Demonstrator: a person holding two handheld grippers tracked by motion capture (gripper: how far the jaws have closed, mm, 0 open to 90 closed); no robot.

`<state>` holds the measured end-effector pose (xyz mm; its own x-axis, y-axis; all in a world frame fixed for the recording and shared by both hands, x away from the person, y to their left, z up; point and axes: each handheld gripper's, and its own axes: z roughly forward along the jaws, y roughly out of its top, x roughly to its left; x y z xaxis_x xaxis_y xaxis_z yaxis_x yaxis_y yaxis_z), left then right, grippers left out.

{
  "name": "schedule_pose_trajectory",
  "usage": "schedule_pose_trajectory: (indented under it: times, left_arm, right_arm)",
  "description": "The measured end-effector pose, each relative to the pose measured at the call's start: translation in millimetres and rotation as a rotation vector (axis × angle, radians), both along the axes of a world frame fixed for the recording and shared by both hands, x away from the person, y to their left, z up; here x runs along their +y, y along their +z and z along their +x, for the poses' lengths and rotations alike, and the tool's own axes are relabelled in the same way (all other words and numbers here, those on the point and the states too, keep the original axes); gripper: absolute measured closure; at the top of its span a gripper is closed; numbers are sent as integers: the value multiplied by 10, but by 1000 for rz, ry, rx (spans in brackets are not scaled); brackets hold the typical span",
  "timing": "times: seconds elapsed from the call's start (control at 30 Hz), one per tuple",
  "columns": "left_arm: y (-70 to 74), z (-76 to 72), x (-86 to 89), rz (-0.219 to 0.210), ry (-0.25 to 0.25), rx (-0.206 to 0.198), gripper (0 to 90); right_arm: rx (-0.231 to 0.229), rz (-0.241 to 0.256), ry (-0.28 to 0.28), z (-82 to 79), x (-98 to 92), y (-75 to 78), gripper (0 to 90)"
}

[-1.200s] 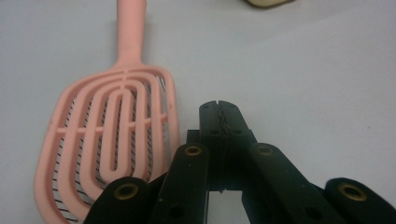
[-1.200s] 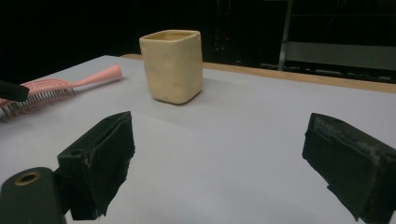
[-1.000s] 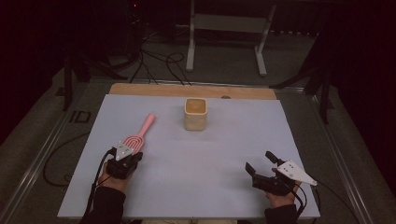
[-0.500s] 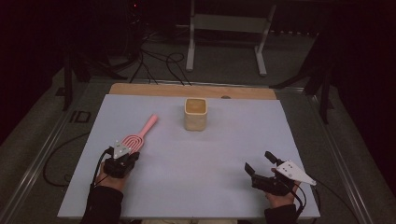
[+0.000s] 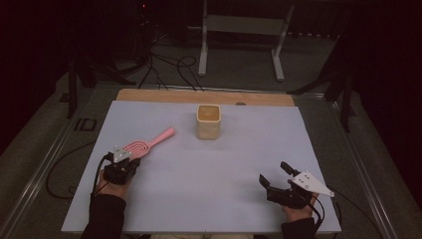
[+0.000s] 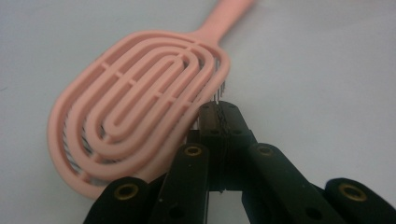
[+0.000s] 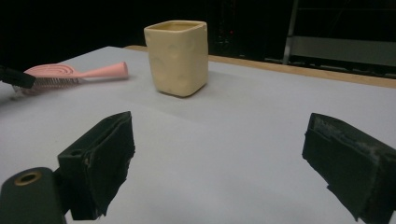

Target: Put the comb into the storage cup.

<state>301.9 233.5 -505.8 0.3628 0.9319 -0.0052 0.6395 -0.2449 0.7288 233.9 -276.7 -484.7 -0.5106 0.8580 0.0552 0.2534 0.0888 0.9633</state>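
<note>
- Bristles under the pink hairbrush point(image 6: 140, 121) are mostly hidden by its looped head; its handle tip is cut off in the left gripper view.
- Hairbrush lies on the desk point(image 5: 219, 169), left of the cup point(image 5: 208, 121), handle pointing up-right toward it.
- Left gripper point(image 6: 218, 122) fingers are together beside the head.
- Right gripper point(image 5: 272, 173) fingers are apart, holding nothing.

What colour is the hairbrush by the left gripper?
Pink. The hairbrush shows best in the left gripper view, with concentric oval ribs on its back.
</note>
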Motion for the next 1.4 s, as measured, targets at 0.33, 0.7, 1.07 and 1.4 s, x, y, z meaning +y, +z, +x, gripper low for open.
schedule_pose_trajectory:
  times: [0.33,0.7,1.07,1.4]
  left_arm:
    - [31,192,104,-3,57,4,900]
    - [170,507,152,44,120,21,900]
    - [157,740,109,64,131,53,900]
    - [165,902,-13,104,115,74,899]
  right_arm:
    - [4,-6,8,7,8,-10,89]
    - [10,-11,11,12,23,-13,90]
    - [12,-16,16,16,36,-19,90]
    - [12,-16,19,17,35,-19,90]
